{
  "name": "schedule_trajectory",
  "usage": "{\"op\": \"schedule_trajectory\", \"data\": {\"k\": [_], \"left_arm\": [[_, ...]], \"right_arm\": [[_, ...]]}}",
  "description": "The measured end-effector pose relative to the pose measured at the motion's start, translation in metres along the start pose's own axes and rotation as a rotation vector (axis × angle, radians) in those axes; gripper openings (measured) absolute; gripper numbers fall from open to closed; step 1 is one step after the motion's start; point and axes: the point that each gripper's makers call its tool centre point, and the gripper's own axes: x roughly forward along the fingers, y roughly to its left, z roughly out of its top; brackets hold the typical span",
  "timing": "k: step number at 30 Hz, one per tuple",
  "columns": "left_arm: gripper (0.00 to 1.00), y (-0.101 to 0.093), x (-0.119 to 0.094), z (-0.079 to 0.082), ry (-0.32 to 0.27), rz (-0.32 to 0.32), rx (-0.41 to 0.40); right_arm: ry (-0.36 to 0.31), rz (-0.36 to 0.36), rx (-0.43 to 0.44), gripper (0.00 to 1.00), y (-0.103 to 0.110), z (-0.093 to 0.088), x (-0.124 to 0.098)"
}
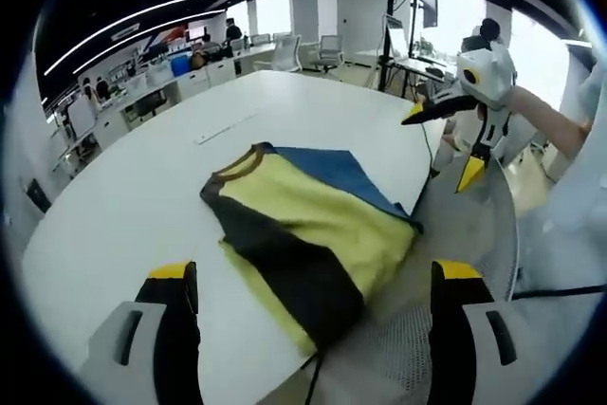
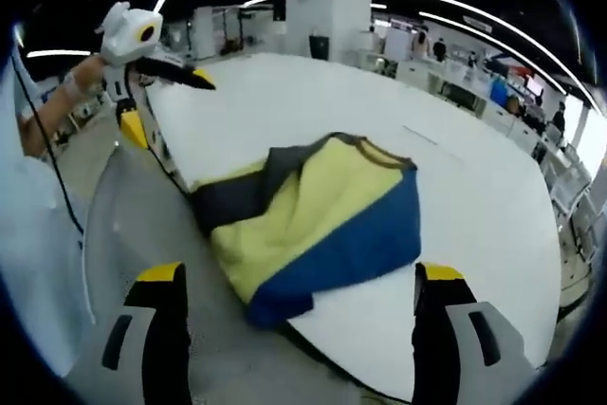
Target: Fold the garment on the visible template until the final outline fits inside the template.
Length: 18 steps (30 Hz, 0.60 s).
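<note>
A folded garment [image 1: 303,225], yellow with a dark grey band and a blue panel, lies on the white table [image 1: 142,187] near its edge. In the right gripper view the garment [image 2: 313,215] has its blue panel nearest me, and one corner reaches the table rim. My left gripper [image 1: 315,274] is open, its jaws apart on either side of the garment and above it. My right gripper [image 2: 299,277] is also open with nothing between its jaws. Each gripper appears in the other's view, held off the table's edge: the right gripper [image 1: 434,155] and the left gripper [image 2: 171,106].
A thin pale strip [image 1: 226,127] lies on the table beyond the garment. A grey mesh chair [image 1: 398,348] stands below the table edge. A person's arm [image 1: 555,125] holds the right gripper. Desks, chairs and people fill the office behind.
</note>
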Motion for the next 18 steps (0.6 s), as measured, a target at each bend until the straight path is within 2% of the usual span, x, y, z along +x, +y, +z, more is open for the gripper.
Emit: {"op": "schedule_trajectory", "data": {"k": [5,12,18], "left_arm": [[1.0,-0.006,0.003,-0.008,0.021,-0.007,-0.014],[1.0,-0.001,-0.002,-0.011,0.029,0.013,-0.032],[1.0,0.004,-0.007,-0.013,0.04,0.045,-0.017]], "right_arm": [[0.029,0.032,0.028,0.93,0.008,-0.006,0.007],[0.083,0.052,0.051,0.92,0.012,-0.021,0.015],[0.155,0.072,0.088,0.85,0.019,-0.038,0.023]]}}
